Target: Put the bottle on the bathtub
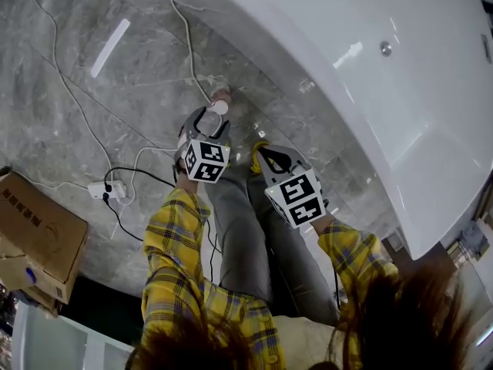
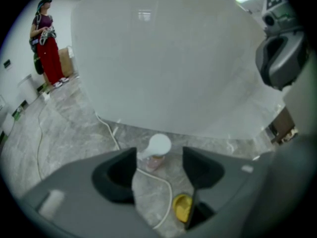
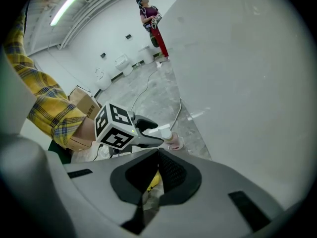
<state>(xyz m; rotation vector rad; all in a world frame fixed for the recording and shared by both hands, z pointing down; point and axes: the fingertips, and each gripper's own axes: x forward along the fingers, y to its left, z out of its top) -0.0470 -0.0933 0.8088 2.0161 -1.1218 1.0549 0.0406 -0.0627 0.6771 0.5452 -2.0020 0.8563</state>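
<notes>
Head view: the white bathtub [image 1: 400, 75] fills the upper right. The bottle [image 1: 220, 105] stands on the grey floor [image 1: 92, 122] at centre, just below the tub's wall. The left gripper [image 1: 214, 120] points at it, and the right gripper [image 1: 260, 151] sits lower right of that. A box [image 1: 35, 237] lies at the left edge.

Left gripper view: the jaws stand wide apart. The white-capped bottle [image 2: 157, 150] is upright just ahead of the gap, apparently untouched, with a cable [image 2: 163, 182] beside it.

Right gripper view: the jaws are pressed together on nothing. Past them the left gripper [image 3: 148, 133] reaches the bottle [image 3: 174, 141].
</notes>
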